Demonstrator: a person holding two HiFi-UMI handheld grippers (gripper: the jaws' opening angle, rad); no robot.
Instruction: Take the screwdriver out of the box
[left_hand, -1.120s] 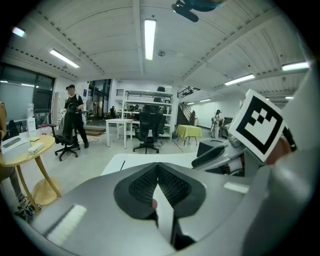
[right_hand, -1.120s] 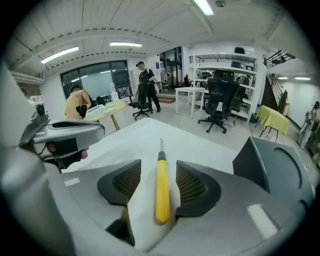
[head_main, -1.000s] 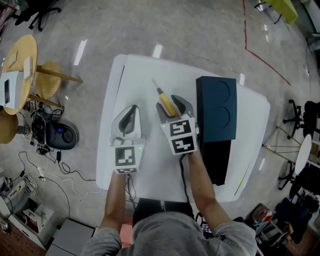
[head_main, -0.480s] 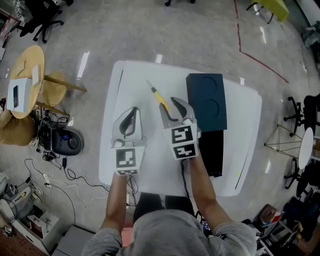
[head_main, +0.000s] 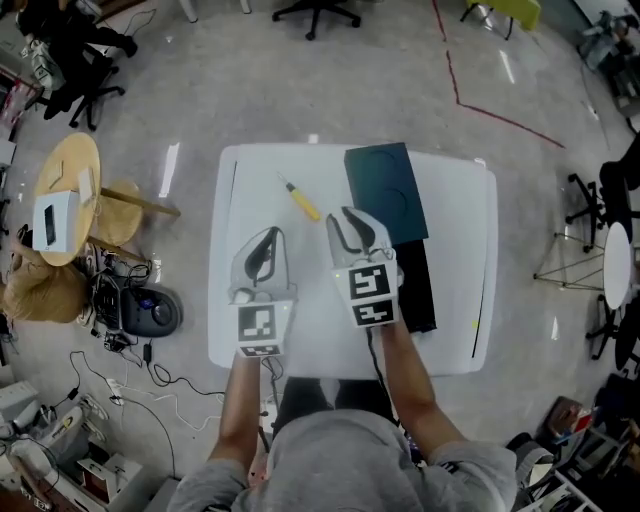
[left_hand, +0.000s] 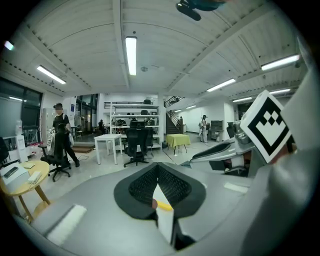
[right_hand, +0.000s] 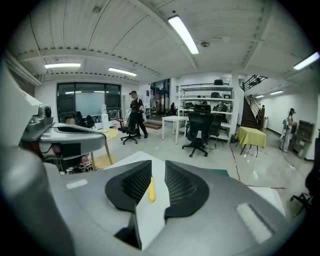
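The screwdriver (head_main: 301, 201) with the yellow handle lies outside the box (head_main: 384, 192). It is on the white table (head_main: 455, 300), in the far left part, just beside the left edge of the dark lid. Only the head view shows the box well: it lies open, right of the middle, reaching from the far edge toward the near edge. The right gripper (head_main: 353, 220) hangs over the middle of the table, apart from the screwdriver. Its own view shows the jaws with a narrow gap; they have just been closing and nothing is between them. The yellow handle is only seen through this gap, lying on the table beyond. The left gripper (head_main: 268, 236) is beside it, nearer the left edge. Its own view shows the jaw tips touching each other and holding nothing.
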